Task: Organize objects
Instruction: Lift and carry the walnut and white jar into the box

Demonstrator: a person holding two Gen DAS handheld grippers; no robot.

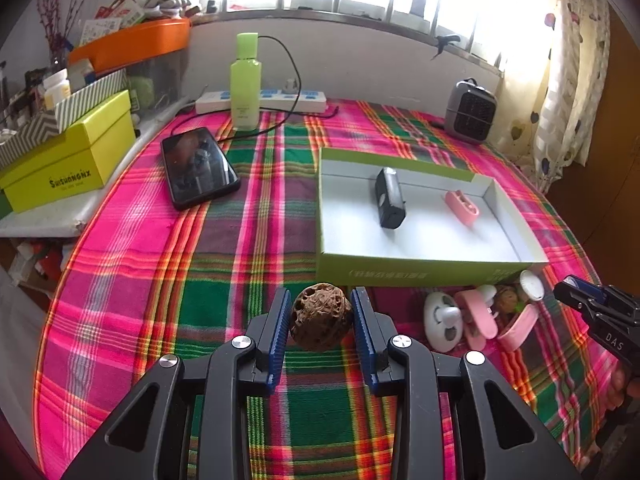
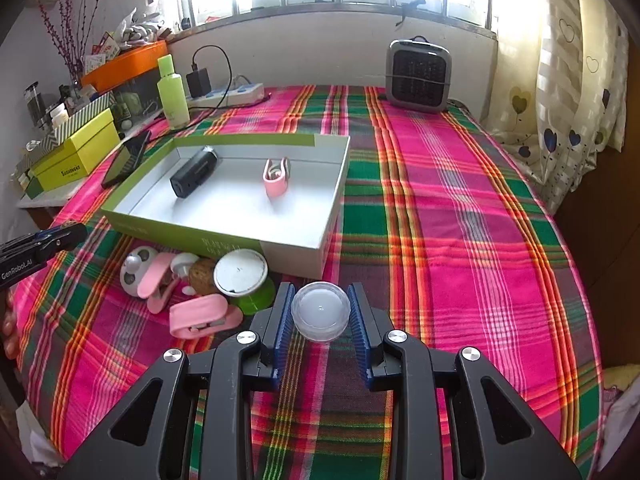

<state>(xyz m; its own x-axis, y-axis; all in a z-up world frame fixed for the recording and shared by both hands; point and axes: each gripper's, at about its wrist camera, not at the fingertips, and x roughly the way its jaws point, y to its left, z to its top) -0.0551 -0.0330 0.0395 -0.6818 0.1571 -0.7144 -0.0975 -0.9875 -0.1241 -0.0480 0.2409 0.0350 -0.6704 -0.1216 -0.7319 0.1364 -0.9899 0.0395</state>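
The walnut (image 1: 321,317) is sitting clamped between the blue pads of the left gripper (image 1: 321,322), low in the middle of the left wrist view, hanging over the plaid cloth (image 1: 160,280). Over in the right wrist view, the right gripper (image 2: 320,314) is squeezing a small clear jar (image 2: 320,311) with a milky inside, also low centre.

Just above both grips the shallow green-and-white box (image 1: 400,274) is lying open on the cloth. Inside it a black device (image 1: 390,197) is resting toward the left and a pink clip (image 1: 462,206) toward the right, the two apart from each other.

In front of the box's near wall a little heap is waiting: a white earbud case (image 2: 134,270), more pink clips (image 2: 202,316), a second walnut (image 2: 202,276), and a green tub with a white lid (image 2: 240,272), all crowding together and touching.

Further out, upper left of the left wrist view, a phone (image 1: 198,168) is lying flat on the cloth, with a green bottle (image 1: 245,80) standing behind it beside a power strip (image 1: 260,101). A small grey heater (image 1: 470,110) is standing upper right, near the curtain (image 1: 560,100).
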